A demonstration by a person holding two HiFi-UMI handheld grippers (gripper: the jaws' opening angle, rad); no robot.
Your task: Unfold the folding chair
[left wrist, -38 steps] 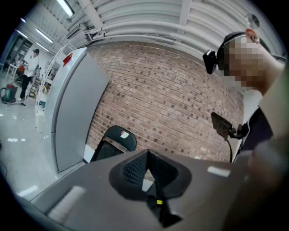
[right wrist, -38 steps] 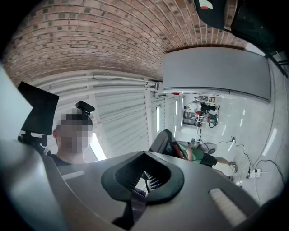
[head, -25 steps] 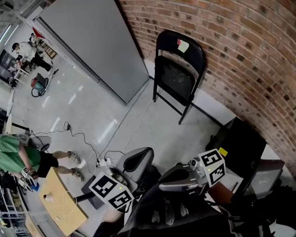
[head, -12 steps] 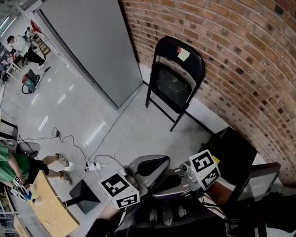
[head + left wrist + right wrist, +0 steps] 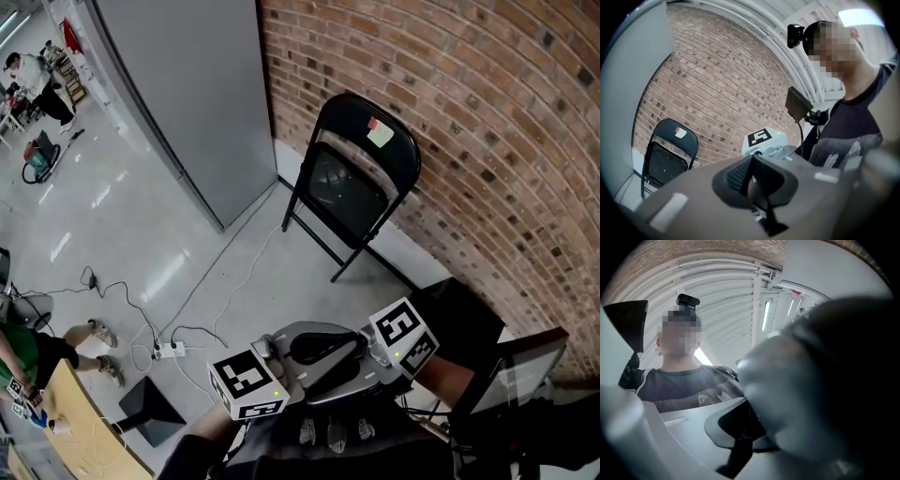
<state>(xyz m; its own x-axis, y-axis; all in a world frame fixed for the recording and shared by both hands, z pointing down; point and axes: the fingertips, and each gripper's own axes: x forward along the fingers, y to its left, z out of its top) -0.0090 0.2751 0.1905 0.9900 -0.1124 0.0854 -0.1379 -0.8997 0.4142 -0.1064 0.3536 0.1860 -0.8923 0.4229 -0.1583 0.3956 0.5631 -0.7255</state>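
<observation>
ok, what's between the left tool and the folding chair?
Head view: bare grey floor between the left tool and the folding chair; a white cable runs just left of it.

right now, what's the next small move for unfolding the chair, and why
Probably reach both grippers toward the folding chair: it stands folded against the brick wall, while the left gripper and right gripper are shut, empty and short of it.

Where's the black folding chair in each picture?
Head view: the folding chair is in the upper middle, against the brick wall.
Left gripper view: it is at the lower left, in front of the same wall.
Right gripper view: not in it.
Shared landmark: the brick wall behind the chair, plus the pale sticker on its backrest.
</observation>
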